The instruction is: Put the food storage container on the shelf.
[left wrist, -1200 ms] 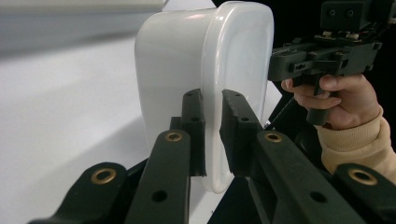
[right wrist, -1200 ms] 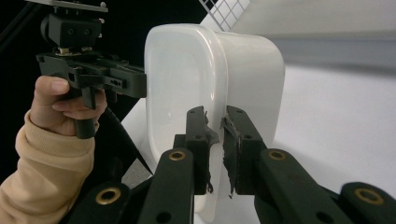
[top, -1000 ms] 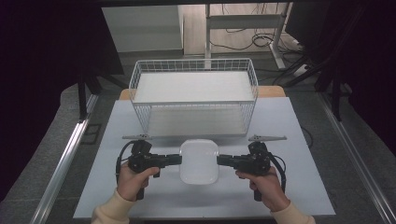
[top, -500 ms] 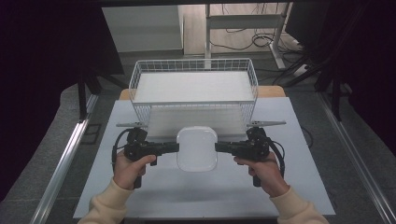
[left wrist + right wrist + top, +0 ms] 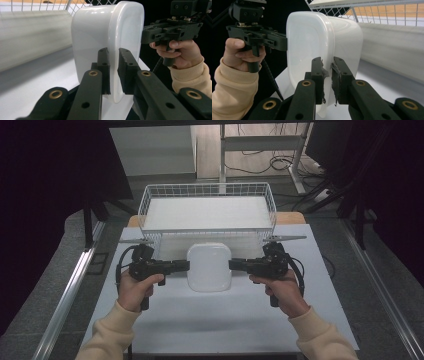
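While both clamp its rim, left tool (image 5: 186,265) and right tool (image 5: 232,264) hold the white container (image 5: 209,266).

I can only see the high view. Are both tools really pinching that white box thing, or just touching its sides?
Observer: Yes. In the left gripper view, the left tool has its jaws shut on the rim of the white container.
Operator: And the other one?
Observer: The right tool pinches the opposite rim the same way.
Operator: Is anything stuck on the tools?
Observer: The right tool's pads look frayed and torn.
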A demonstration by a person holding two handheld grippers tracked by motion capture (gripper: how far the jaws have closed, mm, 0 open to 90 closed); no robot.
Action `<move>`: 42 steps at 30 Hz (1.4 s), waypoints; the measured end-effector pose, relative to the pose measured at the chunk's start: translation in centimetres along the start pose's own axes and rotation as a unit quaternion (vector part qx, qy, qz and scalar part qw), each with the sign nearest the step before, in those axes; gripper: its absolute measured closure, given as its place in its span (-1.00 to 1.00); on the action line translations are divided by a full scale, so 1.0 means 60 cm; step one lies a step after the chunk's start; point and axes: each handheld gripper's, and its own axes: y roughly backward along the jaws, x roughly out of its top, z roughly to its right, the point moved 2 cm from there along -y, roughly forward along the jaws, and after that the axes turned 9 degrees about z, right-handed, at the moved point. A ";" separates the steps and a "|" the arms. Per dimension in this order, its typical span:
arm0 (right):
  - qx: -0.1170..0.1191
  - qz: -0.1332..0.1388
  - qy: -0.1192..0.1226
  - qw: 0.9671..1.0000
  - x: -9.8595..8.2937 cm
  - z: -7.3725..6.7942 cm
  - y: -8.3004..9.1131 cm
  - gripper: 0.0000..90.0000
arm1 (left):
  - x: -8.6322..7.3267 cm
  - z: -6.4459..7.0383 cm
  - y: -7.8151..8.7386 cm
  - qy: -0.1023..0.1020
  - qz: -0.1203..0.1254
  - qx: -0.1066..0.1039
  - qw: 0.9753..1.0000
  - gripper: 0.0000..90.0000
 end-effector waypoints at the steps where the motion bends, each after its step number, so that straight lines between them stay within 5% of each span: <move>1: 0.000 0.000 0.002 1.000 0.003 -0.001 0.000 0.77 | 0.002 0.000 0.000 -0.001 0.001 0.000 1.000 0.80; 42: -0.012 0.016 0.027 0.999 0.133 0.001 -0.003 0.76 | 0.131 0.014 -0.007 -0.026 0.017 0.002 1.000 0.80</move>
